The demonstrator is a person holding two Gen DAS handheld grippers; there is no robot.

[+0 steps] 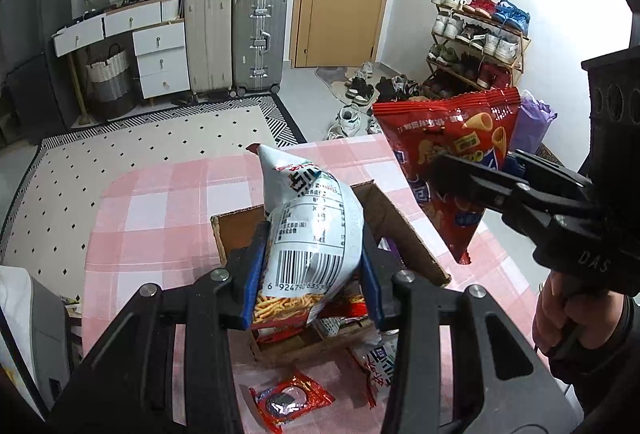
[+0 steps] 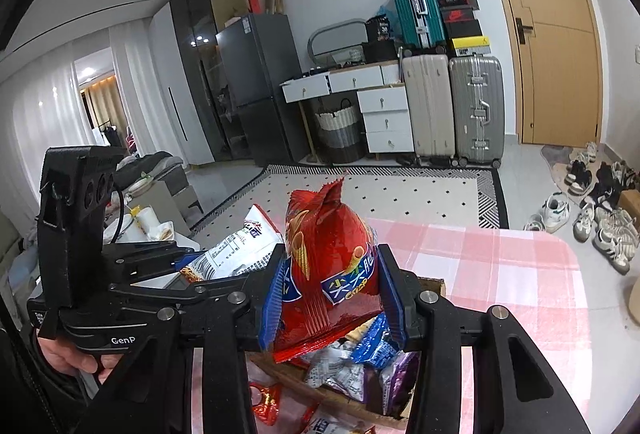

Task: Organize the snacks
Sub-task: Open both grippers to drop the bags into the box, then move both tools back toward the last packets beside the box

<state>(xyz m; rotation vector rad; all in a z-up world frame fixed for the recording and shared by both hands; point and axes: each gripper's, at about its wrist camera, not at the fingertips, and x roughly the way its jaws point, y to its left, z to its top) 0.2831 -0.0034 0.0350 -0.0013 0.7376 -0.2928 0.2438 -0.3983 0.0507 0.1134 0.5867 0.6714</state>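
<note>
Both grippers carry bags over the box (image 1: 394, 230) near the counter's (image 1: 160, 210) middle: left gripper (image 1: 310, 280) fingers pinch the white bag (image 1: 312, 230), right gripper (image 2: 330, 296) fingers squeeze the red bag (image 2: 332, 254). The slick, puffy film could slip free and land outside the box, or the two bags could collide.

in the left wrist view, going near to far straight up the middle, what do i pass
small red packet → white snack bag shut in the left tool → cardboard box → pink checked tablecloth → patterned rug → grey suitcase
</note>
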